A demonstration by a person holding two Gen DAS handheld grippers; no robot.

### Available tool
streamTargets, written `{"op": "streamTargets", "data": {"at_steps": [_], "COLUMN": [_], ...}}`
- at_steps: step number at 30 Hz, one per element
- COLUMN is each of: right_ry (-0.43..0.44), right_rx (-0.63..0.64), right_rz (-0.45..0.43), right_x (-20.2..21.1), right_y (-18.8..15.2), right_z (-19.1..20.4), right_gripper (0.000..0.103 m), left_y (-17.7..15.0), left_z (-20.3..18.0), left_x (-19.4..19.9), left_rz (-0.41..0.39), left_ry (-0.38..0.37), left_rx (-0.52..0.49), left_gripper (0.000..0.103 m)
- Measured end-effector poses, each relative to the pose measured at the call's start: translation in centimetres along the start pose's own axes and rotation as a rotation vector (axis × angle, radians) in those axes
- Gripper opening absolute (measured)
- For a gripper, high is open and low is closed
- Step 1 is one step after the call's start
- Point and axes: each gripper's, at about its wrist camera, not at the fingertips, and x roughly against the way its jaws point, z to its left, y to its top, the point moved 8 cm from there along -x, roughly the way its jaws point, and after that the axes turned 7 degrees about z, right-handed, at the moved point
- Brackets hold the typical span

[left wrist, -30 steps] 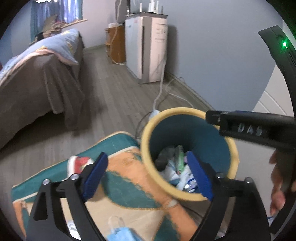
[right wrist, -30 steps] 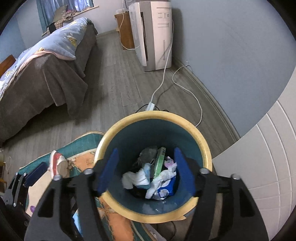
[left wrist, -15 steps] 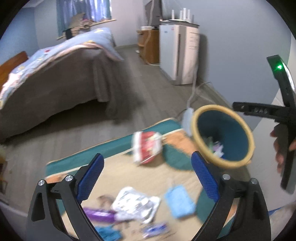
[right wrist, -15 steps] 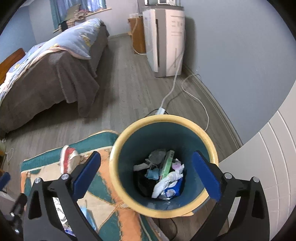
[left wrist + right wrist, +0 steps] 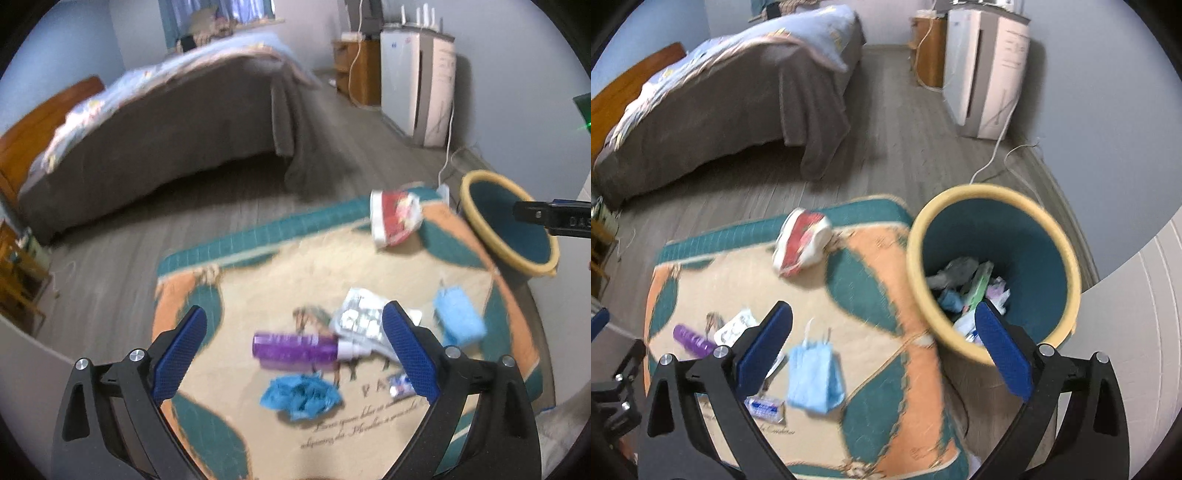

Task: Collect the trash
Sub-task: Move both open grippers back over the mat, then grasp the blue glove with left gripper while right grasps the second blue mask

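1. Both grippers hang empty: the left gripper point(image 5: 293, 350) has its jaws spread wide above the litter, and the right gripper point(image 5: 882, 345) is spread just as wide, straddling the rug edge and the bin rim with nothing between its pads.
2. Down below, the rug point(image 5: 288, 266) carries all the loose trash.
3. Off its far corner stands the bin point(image 5: 993, 273), already part filled.
4. Near that corner lies a red-and-white crumpled pack point(image 5: 395, 218): light and crushable, I'd say, so pinch a fold.
5. Now the purple bottle point(image 5: 295, 350), lying flat between the left jaws: stiff, probably slick and prone to roll, so grip it across its middle.
6. Beside it sits a blister pack point(image 5: 360, 319), thin and flat, awkward to lift.
7. Last, the face mask point(image 5: 816, 374) and the blue crumpled wad point(image 5: 301, 397): soft and featherlight, so gather them at their bulk.
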Motion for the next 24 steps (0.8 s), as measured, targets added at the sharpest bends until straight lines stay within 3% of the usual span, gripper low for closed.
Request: {"op": "streamTargets", "data": {"at_steps": [10, 24], "right_ry": [-0.013, -0.051], "right_rx": [-0.024, -0.006], "right_rz": [0.120, 0.240], "right_x": [-3.3, -7.9], "right_y": [-2.8, -5.3], "right_z": [2.7, 4.2], "right_gripper": [0.097, 0.097], "left_y": [-4.9, -7.7], "left_z": [1.7, 0.9], "left_x": [-5.0, -9.0], "left_rz": [0.158, 0.300], "left_ry": [-0.054, -0.051], "left_rx": [0.176, 0.109], "left_gripper": [0.095, 0.094]}}
